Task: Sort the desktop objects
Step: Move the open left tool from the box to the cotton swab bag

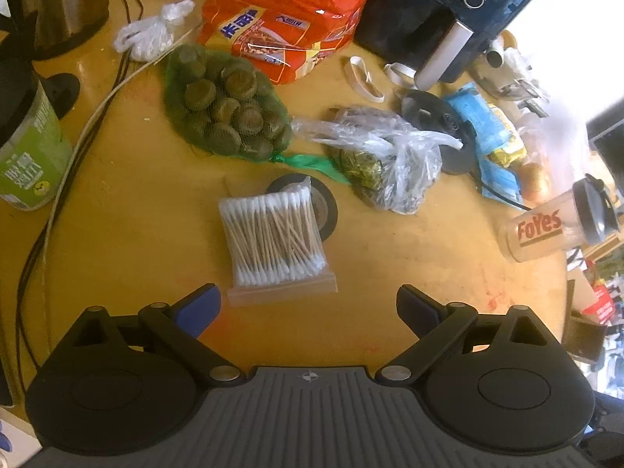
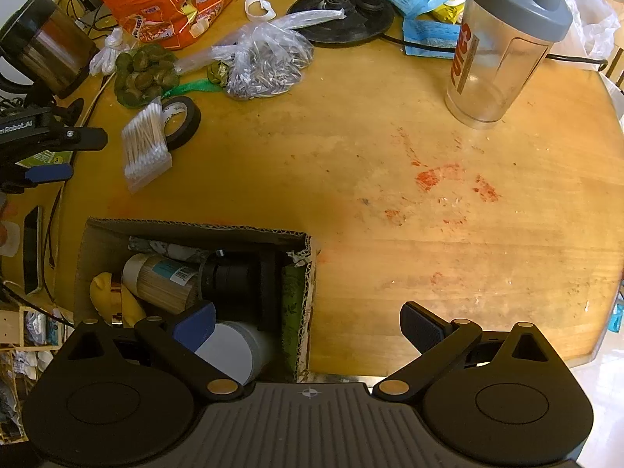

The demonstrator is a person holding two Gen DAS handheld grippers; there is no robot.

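The left gripper (image 1: 308,304), fingers spread and empty, hangs over a bag of cotton swabs (image 1: 275,234) lying just ahead between its tips, atop a tape roll (image 1: 325,206). Beyond crowd a green net bag (image 1: 226,113) and a clear plastic bag (image 1: 390,163). The right gripper (image 2: 308,323), likewise released, hovers above a cardboard box (image 2: 195,230); a shaker bottle (image 2: 503,46) stands far ahead.

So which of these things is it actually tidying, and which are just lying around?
Likely part of the job:
cotton swabs
tape roll
cardboard box
left gripper, open just short of the swabs

Just lying about, it seems:
shaker bottle
orange snack bag
kettle base
cables
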